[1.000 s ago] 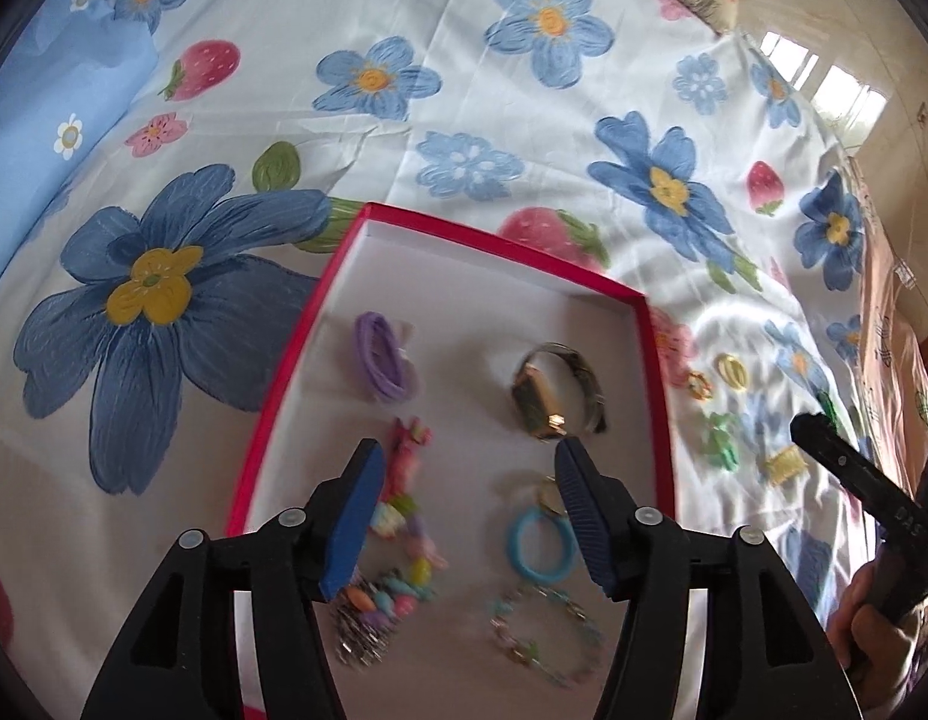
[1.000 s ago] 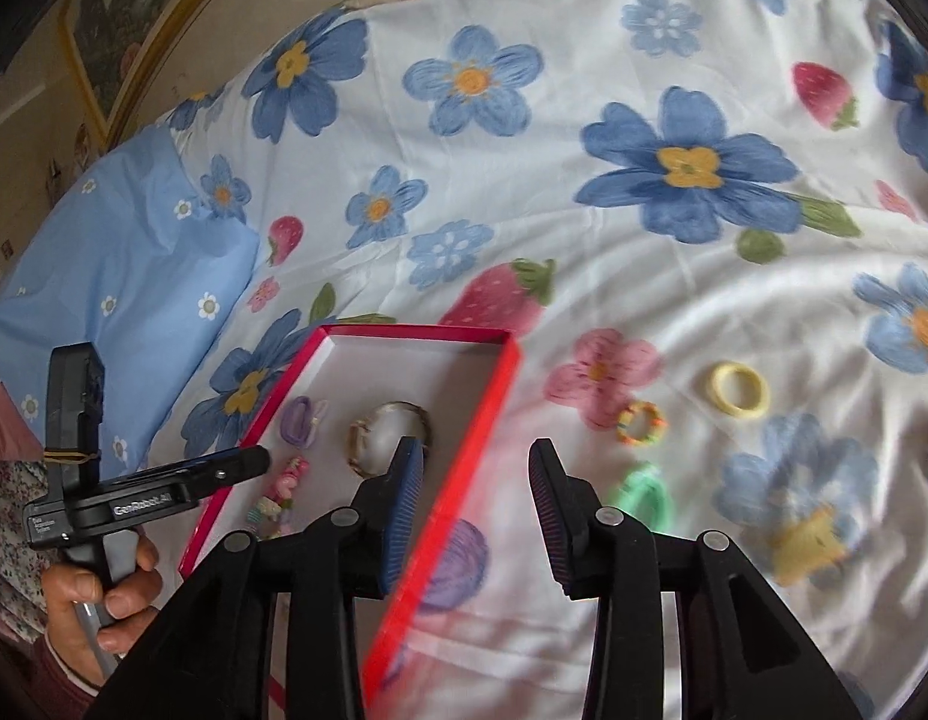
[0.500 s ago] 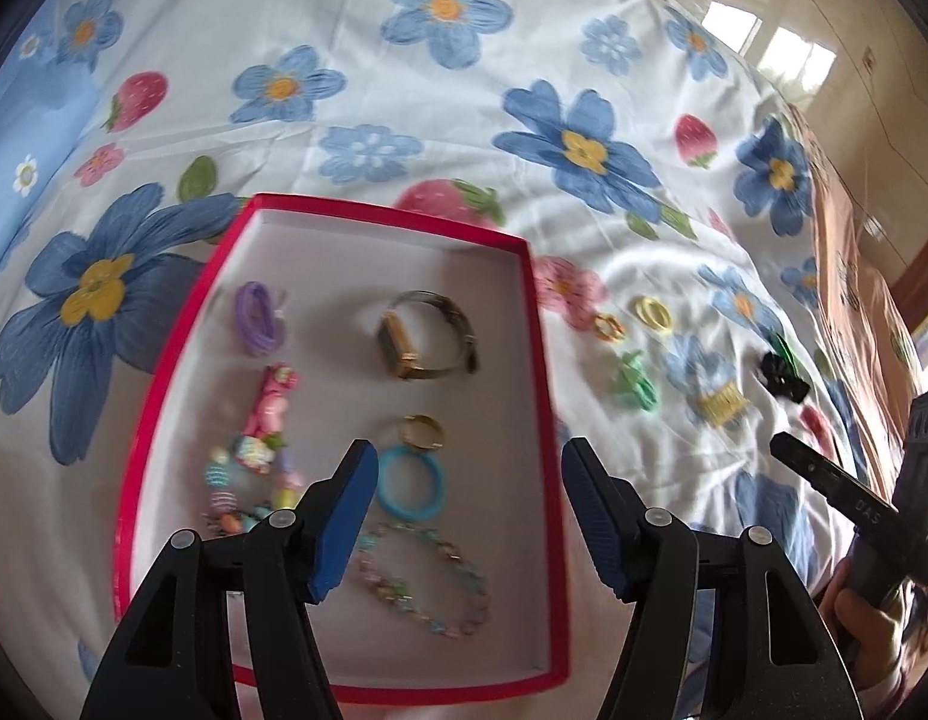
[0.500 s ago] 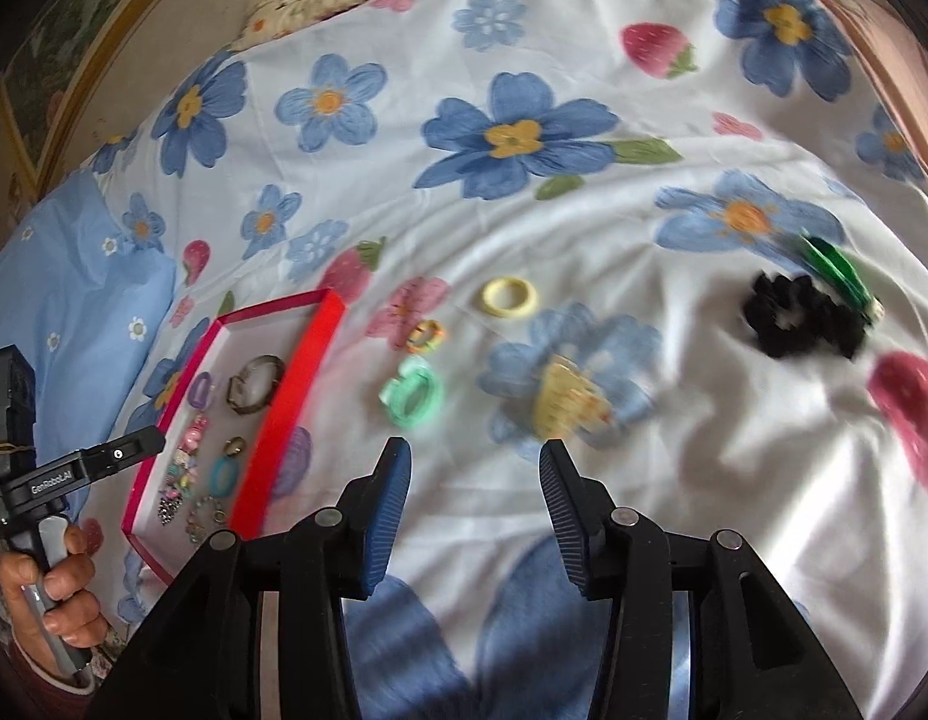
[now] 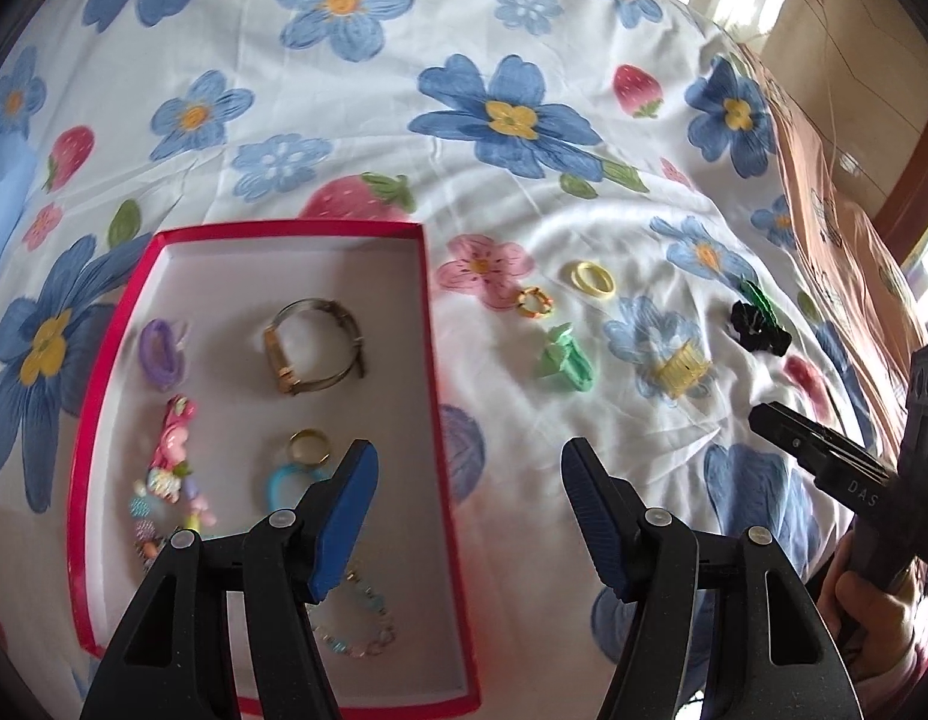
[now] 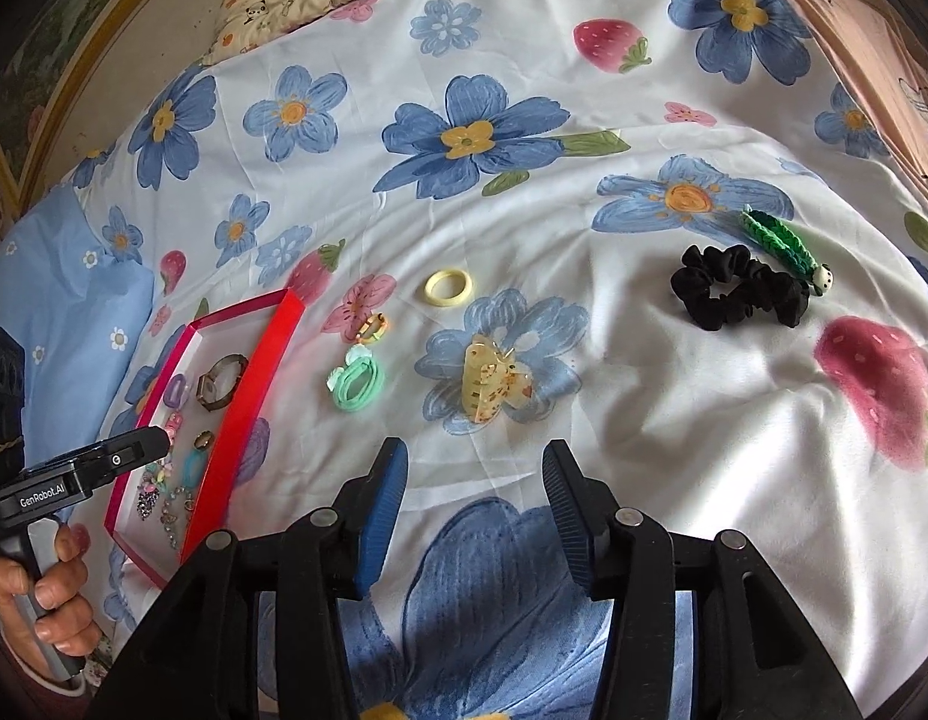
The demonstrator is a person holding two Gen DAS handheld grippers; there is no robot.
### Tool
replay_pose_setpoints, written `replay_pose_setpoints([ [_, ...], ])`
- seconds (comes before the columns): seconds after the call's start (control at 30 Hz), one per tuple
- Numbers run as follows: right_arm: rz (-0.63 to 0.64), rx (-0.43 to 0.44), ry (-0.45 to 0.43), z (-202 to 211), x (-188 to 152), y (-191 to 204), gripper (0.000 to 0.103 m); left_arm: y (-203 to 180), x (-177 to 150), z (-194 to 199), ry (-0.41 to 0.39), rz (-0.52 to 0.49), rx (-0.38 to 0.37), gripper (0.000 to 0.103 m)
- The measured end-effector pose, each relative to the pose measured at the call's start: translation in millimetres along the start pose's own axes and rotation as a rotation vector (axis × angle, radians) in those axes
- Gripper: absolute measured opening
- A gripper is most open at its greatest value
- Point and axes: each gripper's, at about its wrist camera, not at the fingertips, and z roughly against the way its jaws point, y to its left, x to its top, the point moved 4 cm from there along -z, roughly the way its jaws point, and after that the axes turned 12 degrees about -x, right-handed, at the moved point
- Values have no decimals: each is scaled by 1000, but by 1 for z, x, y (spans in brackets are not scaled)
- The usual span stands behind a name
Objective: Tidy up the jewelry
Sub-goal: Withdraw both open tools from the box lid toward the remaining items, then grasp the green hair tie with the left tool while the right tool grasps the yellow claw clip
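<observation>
Bedspread with big blue flowers is the whole workspace, red tray (image 5: 431, 360) sitting on it at the left. Roughly half done I'd say: the watch (image 5: 311, 348), ring, bracelets and purple tie are already inside. Still out on the bed: yellow ring (image 6: 449, 287), green tie (image 6: 359, 385), claw clip (image 6: 493, 381), black scrunchie (image 6: 736, 294), green clip (image 6: 784, 240). The claw clip's long axis runs up-down in the right view. Right gripper (image 6: 474, 501) jaws apart, just opened wider, nothing between; left gripper (image 5: 469, 516) jaws apart, empty too.
</observation>
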Motion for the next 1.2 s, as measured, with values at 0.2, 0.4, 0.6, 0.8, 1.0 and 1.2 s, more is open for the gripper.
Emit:
replay_pose_setpoints([
  [0.2,31,8,3,-12,10,3,55,-13,16,-24,28,-45,5,64],
  [0.4,82,8,17,-29,23,10,55,-24,33,-63,75,-91,18,63],
  [0.6,109,8,34,-45,30,12,55,-31,44,-103,120,-118,30,63],
  [0.8,112,2,60,-60,31,11,55,-32,49,-141,175,-135,38,59],
  [1.0,118,-10,80,-72,28,10,36,-29,47,-164,219,-123,24,30],
  [1.2,113,-14,65,-69,29,8,34,-30,44,-161,201,-129,-16,11],
])
